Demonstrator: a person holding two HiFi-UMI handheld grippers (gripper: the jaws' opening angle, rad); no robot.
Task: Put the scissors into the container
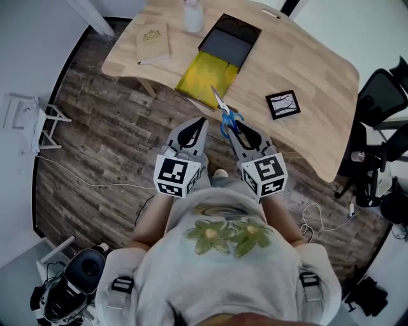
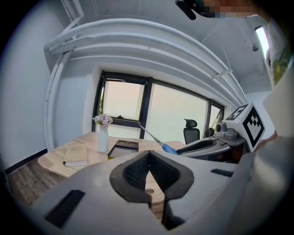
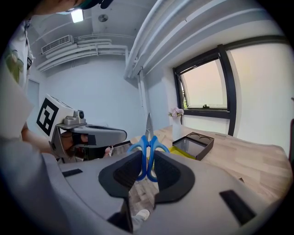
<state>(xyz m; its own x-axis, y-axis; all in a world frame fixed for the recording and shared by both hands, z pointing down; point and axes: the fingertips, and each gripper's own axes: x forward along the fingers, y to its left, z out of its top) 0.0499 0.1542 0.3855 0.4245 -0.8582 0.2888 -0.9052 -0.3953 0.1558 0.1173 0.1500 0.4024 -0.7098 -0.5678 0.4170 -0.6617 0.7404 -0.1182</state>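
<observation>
My right gripper (image 1: 237, 129) is shut on the blue handles of the scissors (image 1: 228, 118). Their blades point up and away, toward the near edge of the wooden table (image 1: 312, 76). In the right gripper view the scissors (image 3: 147, 151) stand upright between the pads. The container, a black open box (image 1: 231, 38), lies on the table beyond a yellow sheet (image 1: 203, 75); it also shows as the box (image 3: 195, 144) ahead and to the right. My left gripper (image 1: 196, 127) hovers beside the right one, shut, with nothing in it (image 2: 148, 170). Both hang over the floor short of the table.
A tan book (image 1: 153, 43) and a white vase (image 1: 194, 16) stand at the table's far left. A black-and-white marker card (image 1: 282, 104) lies at the right of the scissors. An office chair (image 1: 382, 95) is at the right, and cables run across the plank floor.
</observation>
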